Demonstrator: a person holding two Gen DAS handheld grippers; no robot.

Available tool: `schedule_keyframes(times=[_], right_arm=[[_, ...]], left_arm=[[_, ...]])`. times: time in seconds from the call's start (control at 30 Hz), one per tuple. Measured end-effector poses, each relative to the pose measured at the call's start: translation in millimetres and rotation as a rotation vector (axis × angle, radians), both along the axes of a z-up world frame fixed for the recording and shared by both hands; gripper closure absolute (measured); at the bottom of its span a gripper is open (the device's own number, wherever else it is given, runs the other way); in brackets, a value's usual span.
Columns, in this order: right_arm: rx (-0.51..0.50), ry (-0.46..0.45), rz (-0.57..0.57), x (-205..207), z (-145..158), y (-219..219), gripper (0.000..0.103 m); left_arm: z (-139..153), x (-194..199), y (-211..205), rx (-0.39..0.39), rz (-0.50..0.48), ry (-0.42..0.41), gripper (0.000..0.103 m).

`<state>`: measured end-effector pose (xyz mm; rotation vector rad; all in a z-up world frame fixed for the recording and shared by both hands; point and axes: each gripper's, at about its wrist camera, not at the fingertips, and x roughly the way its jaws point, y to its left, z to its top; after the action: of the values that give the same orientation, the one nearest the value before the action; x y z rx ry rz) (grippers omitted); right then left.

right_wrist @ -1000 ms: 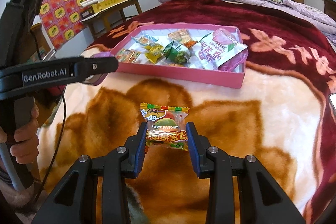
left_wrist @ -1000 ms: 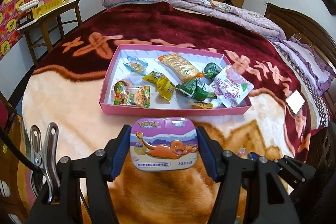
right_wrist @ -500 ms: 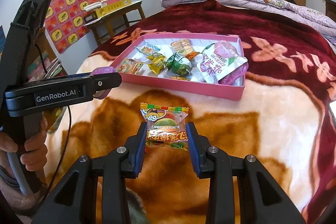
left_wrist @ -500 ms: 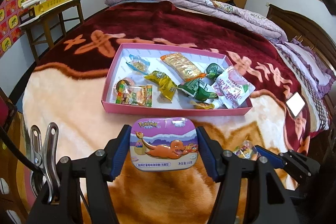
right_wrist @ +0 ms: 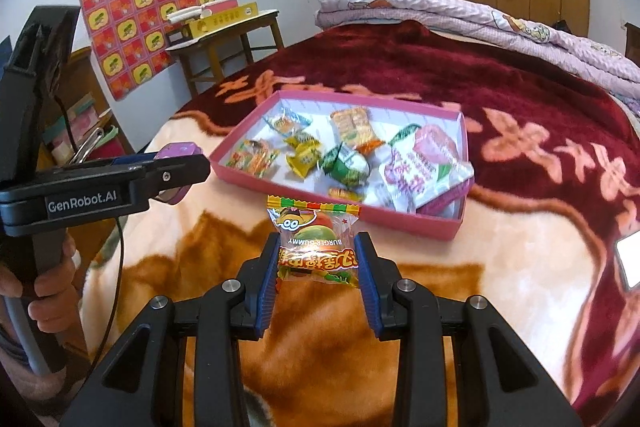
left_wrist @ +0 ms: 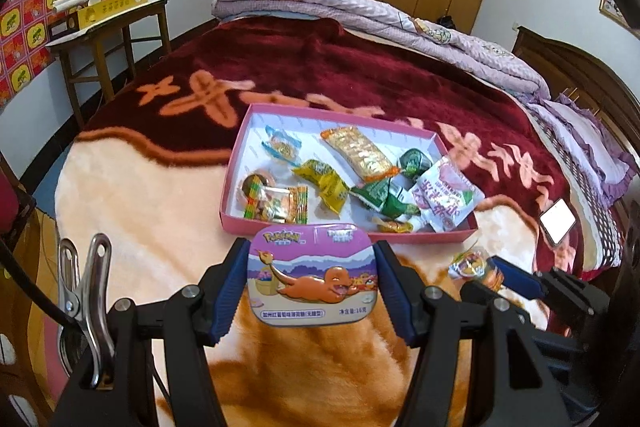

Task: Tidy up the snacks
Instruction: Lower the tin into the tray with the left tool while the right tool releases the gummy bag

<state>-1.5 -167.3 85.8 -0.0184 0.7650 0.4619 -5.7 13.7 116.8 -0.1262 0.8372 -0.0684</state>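
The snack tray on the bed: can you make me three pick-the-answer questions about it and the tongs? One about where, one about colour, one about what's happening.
1. Where is the tray?
A. on the blanket
B. on the wooden table
C. on the floor

2. What colour are the tray's walls?
A. green
B. pink
C. black

3. What are the right tongs doing?
A. hanging open with nothing in them
B. gripping a tin
C. gripping a gummy packet

Answers:
1. A, the tray sits on the blanket, just past both tongs.
2. B, its outer walls are pink and its floor is white.
3. C, the blue pads press both sides of the gummy packet; the tin is in the left tongs.
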Motion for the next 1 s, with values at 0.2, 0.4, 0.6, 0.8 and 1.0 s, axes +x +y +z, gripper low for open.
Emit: schedule_keyframes(times=[0.2,0.4,0.6,0.8,1.0], right_arm=[[0.003,-0.016,-0.025,19.9,15.8,-2.3,0.066],[0.015,-0.004,-0.038,39.9,22.6,-2.0,0.066],[0.012,0.002,-0.044,56.8,23.2,3.8,0.066],[0.015,0.023,-0.062,75.0,20.9,3.0,0.066],[0.005,0.036,-0.089,96.1,18.0,2.2,0.066]], left_arm=[[11.2,10.1,-5.1,0.034,-0.022,-0.030,0.038],[16.9,28.8,-10.9,0.052,-0.046,-0.046,0.038],[19.9,48.3,-18.4,0.059,-0.073,-0.060,0.038],[19.9,68.3,-25.3,0.054,-0.098,-0.074,0.038],[15.6,86.3,-30.8,0.066,-0.116,-0.093,0.038]])
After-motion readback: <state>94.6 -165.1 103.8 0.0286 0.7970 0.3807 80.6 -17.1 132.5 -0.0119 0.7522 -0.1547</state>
